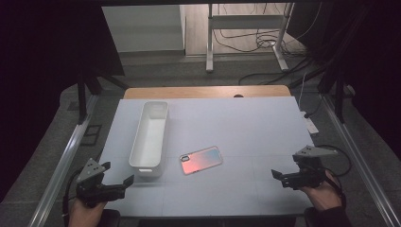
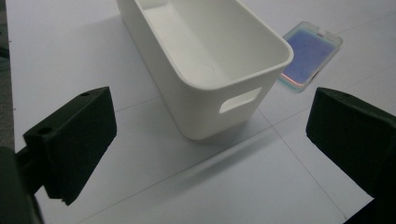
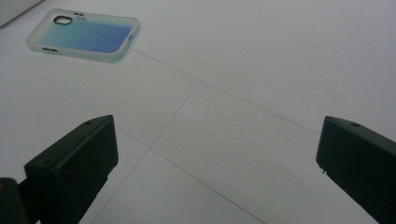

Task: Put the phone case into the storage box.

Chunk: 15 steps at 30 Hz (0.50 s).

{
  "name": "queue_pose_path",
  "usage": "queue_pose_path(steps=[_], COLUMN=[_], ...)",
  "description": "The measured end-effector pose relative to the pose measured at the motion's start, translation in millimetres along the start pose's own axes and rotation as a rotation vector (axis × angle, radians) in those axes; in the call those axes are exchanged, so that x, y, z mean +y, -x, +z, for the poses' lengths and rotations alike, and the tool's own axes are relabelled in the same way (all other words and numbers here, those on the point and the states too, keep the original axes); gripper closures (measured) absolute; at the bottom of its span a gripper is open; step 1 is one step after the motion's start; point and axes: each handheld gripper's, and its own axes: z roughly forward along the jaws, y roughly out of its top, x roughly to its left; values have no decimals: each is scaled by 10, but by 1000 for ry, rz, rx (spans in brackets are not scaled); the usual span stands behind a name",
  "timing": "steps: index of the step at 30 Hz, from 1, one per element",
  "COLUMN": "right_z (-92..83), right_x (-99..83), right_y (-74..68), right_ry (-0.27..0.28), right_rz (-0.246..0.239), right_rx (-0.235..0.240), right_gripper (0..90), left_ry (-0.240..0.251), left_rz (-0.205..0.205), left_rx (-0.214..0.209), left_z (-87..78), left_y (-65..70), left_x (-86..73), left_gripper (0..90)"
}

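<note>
Left gripper point(image 1: 118, 176) sits at the near left corner of the white table point(image 1: 246, 123), jaws spread wide, nothing between them; it faces the handle end of the white bin point(image 1: 150, 138), close but not touching. Right gripper point(image 1: 279, 176) sits at the near right, jaws likewise wide apart and empty, well apart from the phone case point(image 1: 201, 160). The iridescent case lies flat mid-table, just beside the bin's near right corner. The bin, long and narrow, extends toward the table's far edge.
</note>
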Motion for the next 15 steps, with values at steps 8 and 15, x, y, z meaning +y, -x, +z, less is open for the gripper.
queue_pose_path(steps=[8, 15], right_z=[65, 141], right_x=[69, 145], right_y=[-18, -52], right_ry=[10, 13], right_rz=[-31, -36], right_rx=[26, 55], right_gripper=[0, 0], left_ry=[-1, -3], left_rz=[2, 3], left_rx=[0, 0], left_z=[2, 4], left_y=[1, 1], left_x=[1, 2], left_gripper=[27, 28])
